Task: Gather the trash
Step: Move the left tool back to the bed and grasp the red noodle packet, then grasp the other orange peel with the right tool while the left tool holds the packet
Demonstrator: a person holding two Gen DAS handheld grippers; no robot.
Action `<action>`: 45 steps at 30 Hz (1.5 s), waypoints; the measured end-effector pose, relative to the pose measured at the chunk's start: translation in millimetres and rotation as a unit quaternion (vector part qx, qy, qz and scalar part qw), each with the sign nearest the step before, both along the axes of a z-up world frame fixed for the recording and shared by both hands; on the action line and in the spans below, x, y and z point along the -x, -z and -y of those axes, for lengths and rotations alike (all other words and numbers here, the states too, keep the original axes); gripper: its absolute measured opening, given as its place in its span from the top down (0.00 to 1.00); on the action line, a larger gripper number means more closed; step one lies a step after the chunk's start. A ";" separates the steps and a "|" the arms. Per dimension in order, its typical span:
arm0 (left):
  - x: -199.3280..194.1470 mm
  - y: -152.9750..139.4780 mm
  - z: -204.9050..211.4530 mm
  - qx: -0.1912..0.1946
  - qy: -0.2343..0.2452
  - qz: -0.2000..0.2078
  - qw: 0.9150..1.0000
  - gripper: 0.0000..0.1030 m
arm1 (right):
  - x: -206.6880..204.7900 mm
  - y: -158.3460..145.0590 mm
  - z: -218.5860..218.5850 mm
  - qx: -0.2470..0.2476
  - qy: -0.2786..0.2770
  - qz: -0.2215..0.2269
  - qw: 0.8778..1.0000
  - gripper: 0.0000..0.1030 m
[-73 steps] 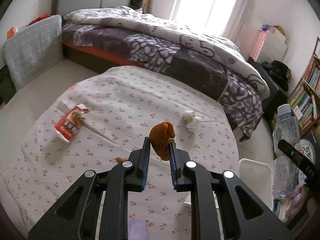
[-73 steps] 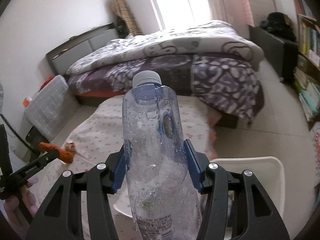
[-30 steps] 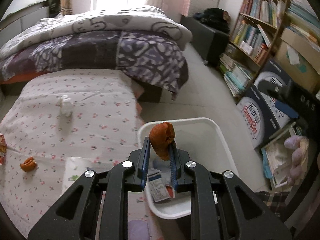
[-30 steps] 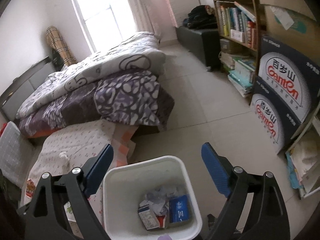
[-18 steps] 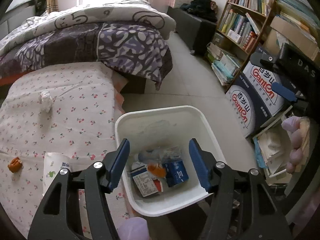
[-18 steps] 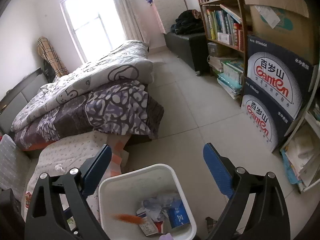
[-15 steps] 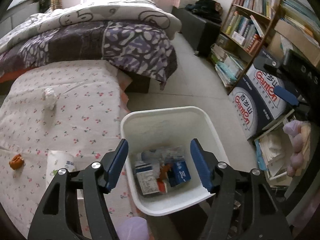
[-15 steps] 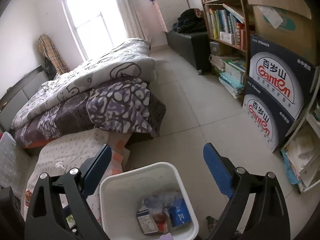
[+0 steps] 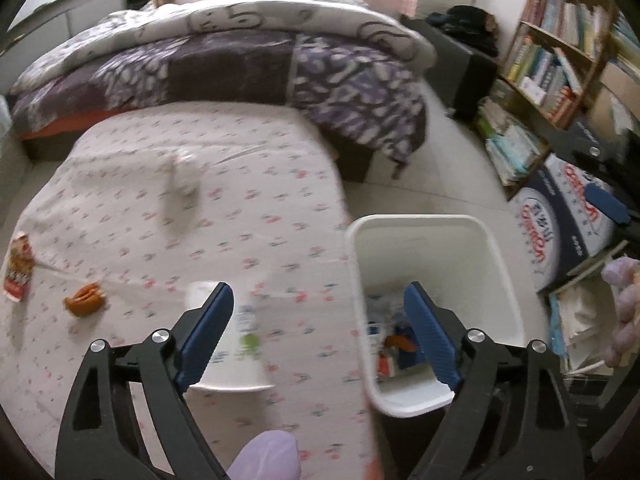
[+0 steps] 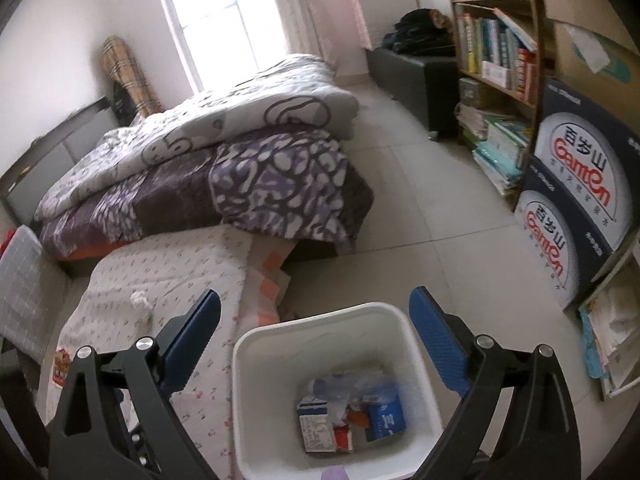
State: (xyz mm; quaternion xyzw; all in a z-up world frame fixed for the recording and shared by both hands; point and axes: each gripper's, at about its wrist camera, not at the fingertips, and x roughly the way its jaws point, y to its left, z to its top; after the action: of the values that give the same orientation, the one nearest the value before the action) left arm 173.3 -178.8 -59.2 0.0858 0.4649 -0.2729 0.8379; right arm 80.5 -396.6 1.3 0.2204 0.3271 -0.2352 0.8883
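several scraps are seen binned in the white plastic wastebasket (image 10: 416, 364); both black blue-padded grippers, left (image 9: 320, 334) and right (image 10: 316, 344), are held wide and empty, the left's jaws just opened, while an orange peel (image 9: 84, 299) at nine o'clock is left on the floral cloth (image 9: 248, 184).

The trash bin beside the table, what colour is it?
White. The trash bin shows best in the right wrist view, with trash at the bottom.

The bin (image 10: 416, 344) is smooth white plastic with a slight sheen. Printed cardboard cartons (image 10: 320, 420) and crinkled clear plastic (image 10: 352, 384) lie in it. At nine o'clock, soft matt cloth (image 9: 240, 184) with a small flower print covers the surface. Each tool has matt black plastic arms, ribbed blue pads (image 9: 208, 332) and shiny metal screws (image 9: 160, 335). The floor (image 10: 420, 216) is glossy pale tile.
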 end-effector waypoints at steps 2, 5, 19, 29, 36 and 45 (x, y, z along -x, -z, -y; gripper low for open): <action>-10.0 4.0 -15.8 -0.013 -0.021 -0.004 1.000 0.17 | -7.6 1.8 -11.0 0.002 -0.014 -0.006 1.000 0.10; -23.3 8.5 -38.8 -0.026 -0.047 -0.008 0.999 0.17 | -17.5 4.2 -25.4 0.002 -0.031 -0.012 0.999 0.10; -139.0 20.1 -194.3 -0.153 -0.218 0.002 0.964 0.17 | -74.2 27.3 -98.6 0.012 -0.111 -0.061 0.992 0.10; -203.3 53.8 -259.4 -0.257 -0.240 0.011 0.936 0.17 | -120.8 51.8 -183.8 0.045 -0.234 -0.096 0.966 0.10; -215.8 78.4 -286.4 -0.249 -0.228 -0.011 0.941 0.23 | -141.3 65.6 -240.5 0.081 -0.321 -0.104 0.938 0.10; -195.5 60.5 -307.6 -0.190 -0.214 -0.035 0.958 0.60 | -175.8 94.5 -318.2 0.116 -0.451 -0.130 0.875 0.10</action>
State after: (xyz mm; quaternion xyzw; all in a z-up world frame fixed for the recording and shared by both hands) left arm 368.9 128.8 -119.7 0.1320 0.5445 0.0029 0.8283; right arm 256.2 -78.3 -93.3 -0.0882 0.4739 0.1280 0.8668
